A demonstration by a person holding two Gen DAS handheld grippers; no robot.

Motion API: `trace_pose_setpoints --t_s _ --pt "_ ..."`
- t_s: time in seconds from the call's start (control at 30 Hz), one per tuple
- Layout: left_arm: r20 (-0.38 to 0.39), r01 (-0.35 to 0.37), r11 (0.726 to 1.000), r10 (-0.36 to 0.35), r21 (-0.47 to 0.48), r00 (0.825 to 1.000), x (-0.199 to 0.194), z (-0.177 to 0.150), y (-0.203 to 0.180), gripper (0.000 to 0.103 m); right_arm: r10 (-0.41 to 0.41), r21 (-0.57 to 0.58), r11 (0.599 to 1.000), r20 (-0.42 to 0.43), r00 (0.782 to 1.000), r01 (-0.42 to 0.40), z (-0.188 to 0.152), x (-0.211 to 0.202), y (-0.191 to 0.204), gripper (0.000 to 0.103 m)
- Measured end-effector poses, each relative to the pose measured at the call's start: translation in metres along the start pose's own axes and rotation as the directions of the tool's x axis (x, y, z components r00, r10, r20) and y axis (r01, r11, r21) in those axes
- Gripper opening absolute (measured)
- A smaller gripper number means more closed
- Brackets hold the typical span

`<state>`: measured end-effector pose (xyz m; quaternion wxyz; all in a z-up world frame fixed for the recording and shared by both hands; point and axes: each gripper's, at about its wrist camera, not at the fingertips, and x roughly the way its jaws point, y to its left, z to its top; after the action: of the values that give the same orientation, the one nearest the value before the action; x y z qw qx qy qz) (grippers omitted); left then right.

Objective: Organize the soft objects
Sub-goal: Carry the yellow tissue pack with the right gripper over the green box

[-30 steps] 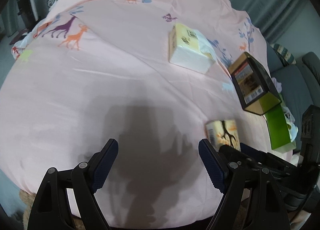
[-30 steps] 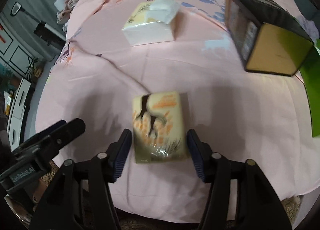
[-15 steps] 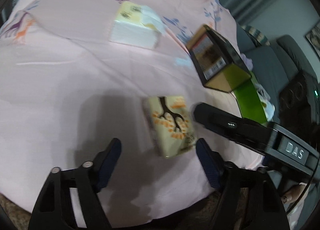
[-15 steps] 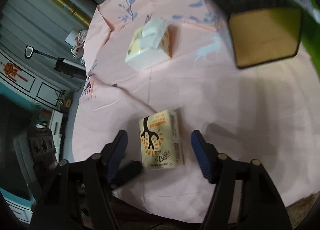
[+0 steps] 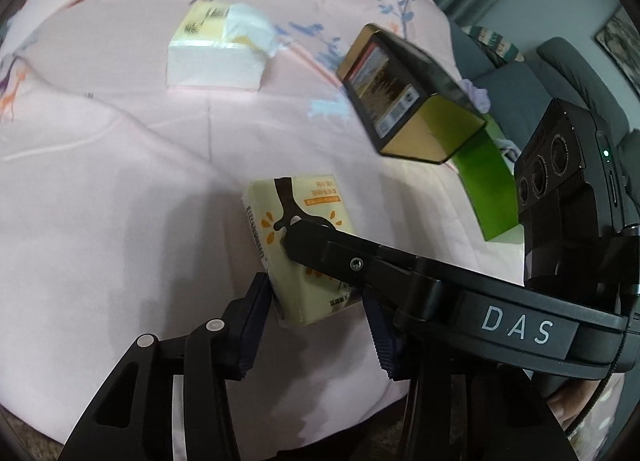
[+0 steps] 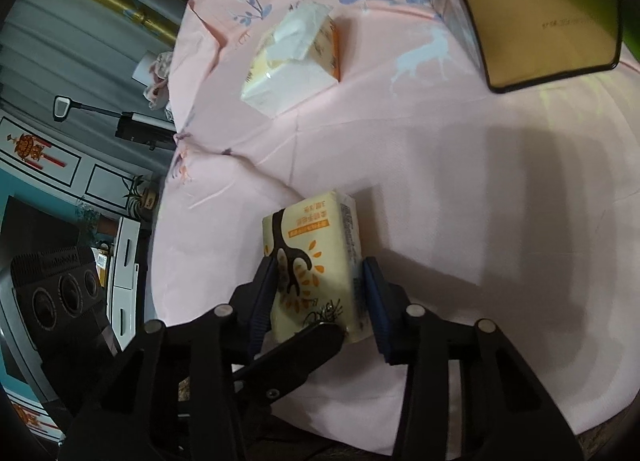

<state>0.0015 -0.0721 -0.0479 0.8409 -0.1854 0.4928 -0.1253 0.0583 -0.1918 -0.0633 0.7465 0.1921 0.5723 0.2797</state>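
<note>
I have the small tissue pack [image 6: 316, 261] lying on the pink bedsheet [image 6: 460, 189] near its front edge, long axis running straight away from my right gripper [image 6: 320, 301]. That gripper straddles the near half of the pack, 1 pad on each long side, jaws narrowed to touch or nearly touch it; I judge it a grip just taken, not yet lifted.

My left gripper [image 5: 320, 313] sits at the same pack [image 5: 296, 221] from a slightly different angle, jaws partly open around its near end, holding nothing that I can confirm. The right tool's finger crosses over the pack there, so the 2 tools crowd each other. That is my main obstruction.

Farther back lie an opened tissue pack [image 5: 216, 49], a dark box [image 5: 404, 101] and a green box [image 5: 486, 189], all well apart.
</note>
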Motion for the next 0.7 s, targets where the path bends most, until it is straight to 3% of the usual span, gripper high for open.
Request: trace_pose_setpoints --t_s 0.27,0.7 --pt "0.092 0.028 0.994 -0.037 0.103 0.995 -0.030 0.007 -0.031 0.048 0.001 -0.034 0.999 0.123 0.992 0.004 0.000 -0.044 0.015 0.043" --pt "0.119 0.068 0.959 -0.104 0.275 0.987 -0.028 0.016 -0.098 0.048 -0.028 0.012 1.000 0.310 0.950 0.026 -0.007 -0.114 -0.009 0.043"
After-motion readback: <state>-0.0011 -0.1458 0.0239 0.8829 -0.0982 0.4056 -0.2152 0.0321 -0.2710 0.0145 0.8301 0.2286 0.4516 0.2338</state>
